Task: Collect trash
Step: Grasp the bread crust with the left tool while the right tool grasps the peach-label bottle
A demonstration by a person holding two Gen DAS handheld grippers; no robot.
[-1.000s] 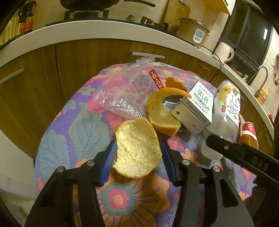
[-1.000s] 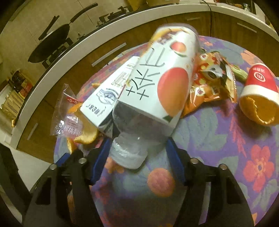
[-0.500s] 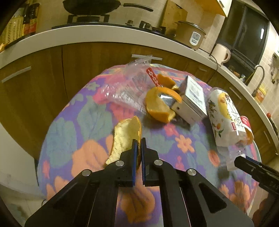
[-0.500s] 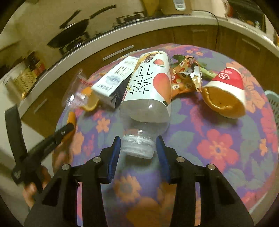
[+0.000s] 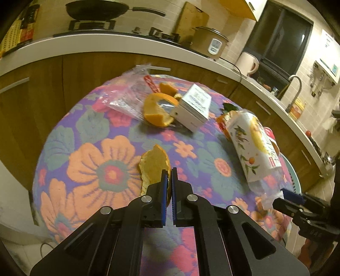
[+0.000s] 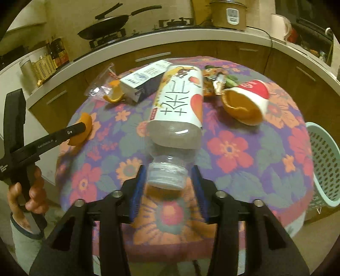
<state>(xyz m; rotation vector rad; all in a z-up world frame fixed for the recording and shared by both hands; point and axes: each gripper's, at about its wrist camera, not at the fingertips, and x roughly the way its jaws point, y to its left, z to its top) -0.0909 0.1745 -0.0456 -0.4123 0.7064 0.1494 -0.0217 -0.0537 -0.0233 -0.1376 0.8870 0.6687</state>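
My left gripper (image 5: 167, 173) is shut on an orange peel (image 5: 154, 167) and holds it above the floral tablecloth (image 5: 102, 169); the peel also shows in the right wrist view (image 6: 84, 129). My right gripper (image 6: 167, 176) is shut on the capped neck of a clear plastic bottle (image 6: 180, 106) with a white fruit label, lifted over the table; it also shows in the left wrist view (image 5: 252, 144). More trash lies on the table: a white carton (image 5: 194, 108), another orange peel (image 5: 158, 110), a clear plastic bag (image 5: 129, 93), a red paper cup (image 6: 248, 99), an orange snack wrapper (image 6: 211, 83).
A pale green perforated basket (image 6: 323, 165) stands off the table's right edge. Wooden cabinets and a white counter (image 5: 106, 44) curve behind the table, with a wok (image 5: 95, 10) and a rice cooker (image 5: 210, 43) on it. The round table's edge (image 6: 63, 169) drops to the floor.
Both grippers have risen and pulled back from the table. The left carries the orange peel up with it, and the right lifts the bottle by its neck.
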